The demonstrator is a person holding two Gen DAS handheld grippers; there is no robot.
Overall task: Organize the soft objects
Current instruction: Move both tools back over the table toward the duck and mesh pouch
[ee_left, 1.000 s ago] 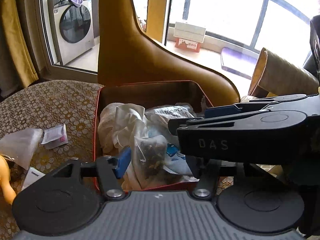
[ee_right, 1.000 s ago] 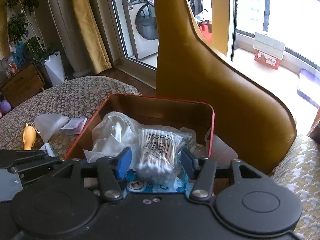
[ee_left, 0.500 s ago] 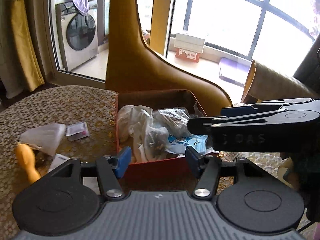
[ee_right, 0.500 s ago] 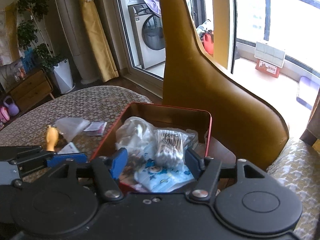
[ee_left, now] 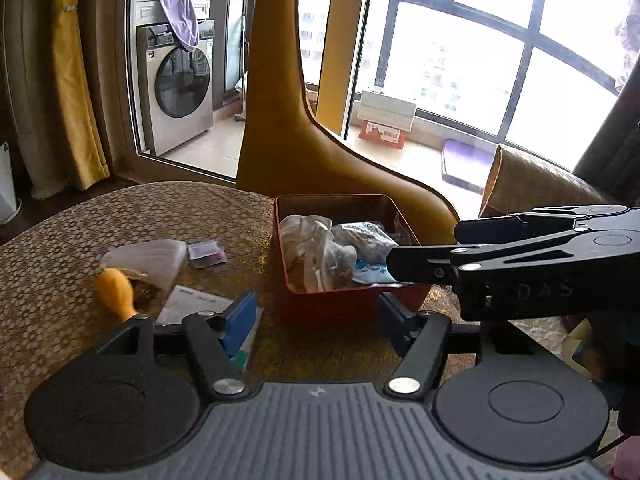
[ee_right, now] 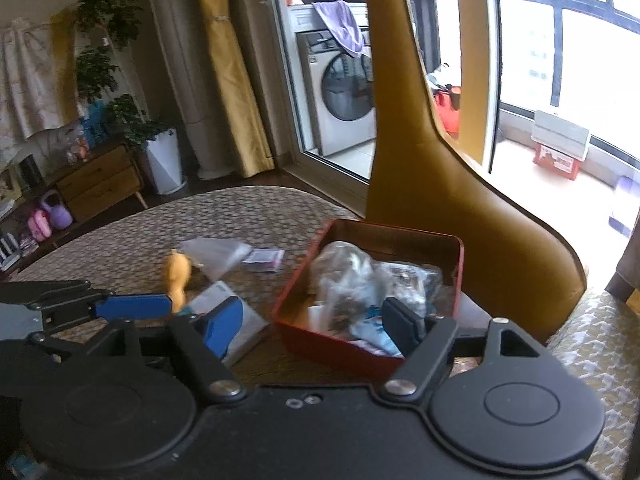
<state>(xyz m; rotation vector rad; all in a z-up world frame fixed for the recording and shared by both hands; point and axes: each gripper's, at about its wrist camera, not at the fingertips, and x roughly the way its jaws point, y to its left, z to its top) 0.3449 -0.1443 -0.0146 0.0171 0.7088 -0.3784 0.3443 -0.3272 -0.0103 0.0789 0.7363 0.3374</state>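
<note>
Both hand-held grippers (ee_left: 318, 320) (ee_right: 316, 320) have backed off the red tin (ee_left: 280, 240), opening, empty.

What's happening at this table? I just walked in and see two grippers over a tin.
A person is tidying soft items with two handheld grippers. The red tin already holds plastic bags and small packets. The left gripper and right gripper both hover in front of it with their jaws opening and nothing between them. On the patterned tablecloth, a clear bag, an orange toy, a small pink packet and a white leaflet lie outside the tin.
</note>
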